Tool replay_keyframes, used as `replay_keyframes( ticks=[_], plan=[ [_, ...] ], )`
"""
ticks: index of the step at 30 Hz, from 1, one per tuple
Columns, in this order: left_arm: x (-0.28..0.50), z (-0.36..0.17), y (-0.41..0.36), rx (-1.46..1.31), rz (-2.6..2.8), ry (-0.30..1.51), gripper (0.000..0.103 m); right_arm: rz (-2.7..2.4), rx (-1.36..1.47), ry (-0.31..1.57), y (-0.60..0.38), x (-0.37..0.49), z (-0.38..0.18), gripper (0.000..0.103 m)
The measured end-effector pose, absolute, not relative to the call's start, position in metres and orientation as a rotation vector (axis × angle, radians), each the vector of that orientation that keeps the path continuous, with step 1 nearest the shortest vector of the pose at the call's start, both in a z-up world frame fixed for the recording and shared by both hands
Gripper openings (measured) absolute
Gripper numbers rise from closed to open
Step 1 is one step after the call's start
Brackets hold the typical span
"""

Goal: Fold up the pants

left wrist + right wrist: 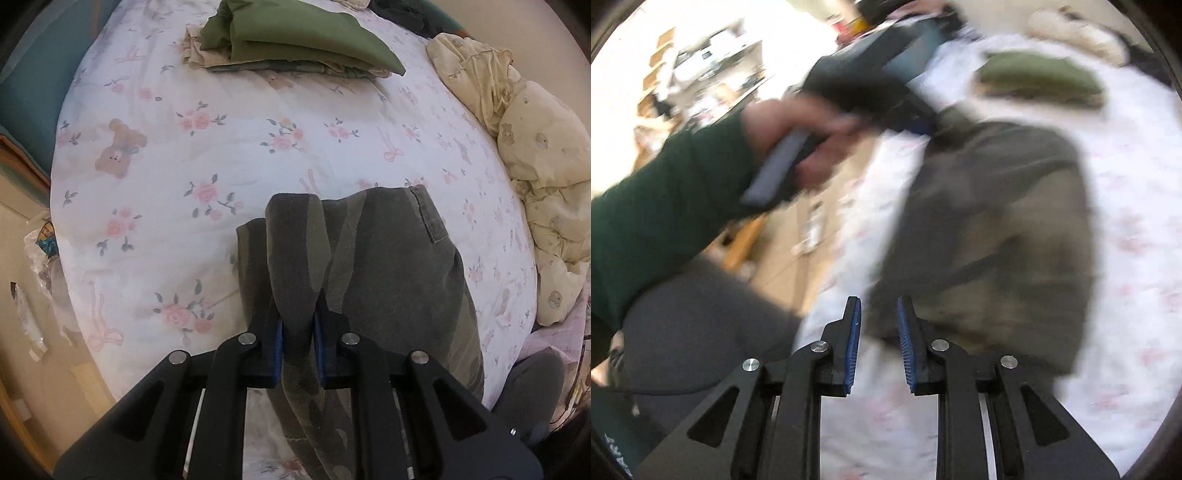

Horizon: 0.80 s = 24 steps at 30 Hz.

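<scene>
Floral bedsheet [258,155]; camo pants [388,266] pinched in left tongs [298,325], right tongs [879,332] apart.

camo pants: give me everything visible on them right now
The camo pants are a dark olive and grey woven, twill-like fabric, lying partly folded on the floral bedsheet, waistband and a belt loop at the far edge. The left gripper is shut on a raised bunch of the cloth. The right gripper is open, its pads clear of the fabric.

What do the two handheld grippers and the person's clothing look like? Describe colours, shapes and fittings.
Both the left gripper and the right gripper are matt black, with angular linkage arms, round silver pivot pins and ribbed blue pads lining the fingers. The person's sleeve is dark green, and they wear grey trousers.
</scene>
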<state>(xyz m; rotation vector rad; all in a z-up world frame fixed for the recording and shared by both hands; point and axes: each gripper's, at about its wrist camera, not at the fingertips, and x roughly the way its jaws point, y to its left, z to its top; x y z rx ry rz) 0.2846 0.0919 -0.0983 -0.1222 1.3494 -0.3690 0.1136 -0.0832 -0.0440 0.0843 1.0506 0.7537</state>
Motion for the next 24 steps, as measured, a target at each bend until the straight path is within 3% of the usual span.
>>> replay_keyframes(
  ticks=[4, 7, 11, 14, 19, 24],
  plan=[
    [0.284, -0.101, 0.101, -0.104, -0.346, 1.359, 0.011, 0.636, 0.026, 1.083, -0.079, 0.147, -0.061, 0.011],
    [0.285, -0.105, 0.109, -0.100, -0.308, 1.354, 0.011, 0.673, 0.005, 1.246, -0.044, 0.158, -0.108, 0.006],
    [0.282, -0.123, 0.103, 0.034, -0.179, 1.322, 0.027, 0.730, -0.050, 1.299, -0.008, 0.142, -0.148, 0.006],
    [0.287, -0.122, 0.111, 0.154, -0.038, 1.298, 0.027, 0.729, -0.010, 1.300, 0.001, 0.134, -0.160, 0.005],
    [0.277, -0.069, 0.133, -0.192, -0.222, 1.115, 0.025, 0.722, 0.056, 1.300, -0.007, 0.143, -0.164, 0.002],
    [0.262, -0.114, 0.068, 0.051, -0.339, 1.295, 0.024, 0.758, 0.084, 1.315, -0.006, 0.129, -0.153, 0.005]
  ],
)
